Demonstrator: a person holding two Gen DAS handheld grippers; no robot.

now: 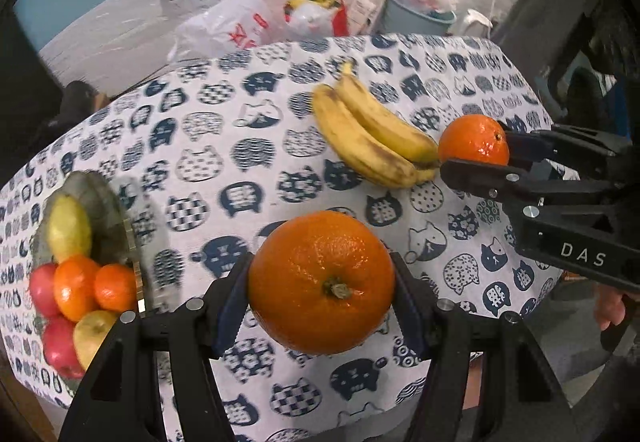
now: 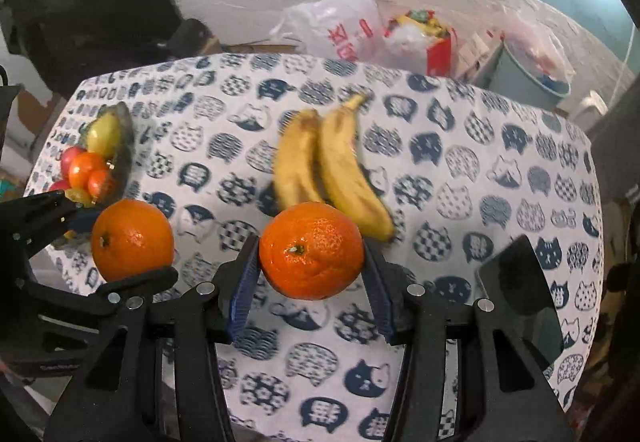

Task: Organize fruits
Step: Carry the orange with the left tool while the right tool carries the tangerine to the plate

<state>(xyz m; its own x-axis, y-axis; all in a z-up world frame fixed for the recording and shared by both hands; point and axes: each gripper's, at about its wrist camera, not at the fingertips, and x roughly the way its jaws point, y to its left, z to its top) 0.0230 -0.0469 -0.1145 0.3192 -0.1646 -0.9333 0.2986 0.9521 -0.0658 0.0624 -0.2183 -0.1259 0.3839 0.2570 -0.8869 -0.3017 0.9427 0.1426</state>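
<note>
At 9 o'clock, the blurred fruit bowl (image 1: 104, 210) is lying half cut off; left gripper (image 1: 322, 282) is clamping an orange (image 1: 322, 282), right gripper (image 2: 311, 256) is clamping a mandarin (image 2: 311, 256)

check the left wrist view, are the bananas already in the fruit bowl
No, the bananas lie on the tablecloth, well apart from the fruit bowl at the left edge.
</note>
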